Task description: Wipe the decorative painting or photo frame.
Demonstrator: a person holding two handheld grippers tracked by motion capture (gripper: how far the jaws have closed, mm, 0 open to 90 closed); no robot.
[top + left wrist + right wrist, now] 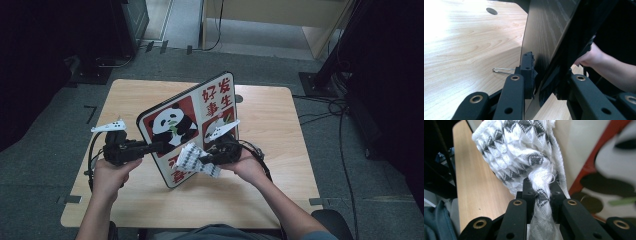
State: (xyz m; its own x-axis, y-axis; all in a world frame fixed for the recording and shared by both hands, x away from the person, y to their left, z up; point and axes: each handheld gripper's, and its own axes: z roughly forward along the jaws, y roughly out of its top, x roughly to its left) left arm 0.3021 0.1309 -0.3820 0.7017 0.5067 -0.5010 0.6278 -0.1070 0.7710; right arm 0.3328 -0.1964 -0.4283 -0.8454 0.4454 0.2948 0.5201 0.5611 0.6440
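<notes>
Overhead, the left gripper (159,145) clamps the tilted panda board's (192,120) left edge over the wooden surface (280,150), while the right gripper (206,161) presses a patterned white cloth (192,159) against its face; alongside, the left gripper view shows jaws shut on the board edge (544,37); the right gripper view shows jaws pinched tight on the bunched cloth (519,150)

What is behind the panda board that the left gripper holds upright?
Behind the panda board lies bare wooden table with a round cable hole. The board's back is plain wood grain. The strip of table directly behind it is covered.
</notes>
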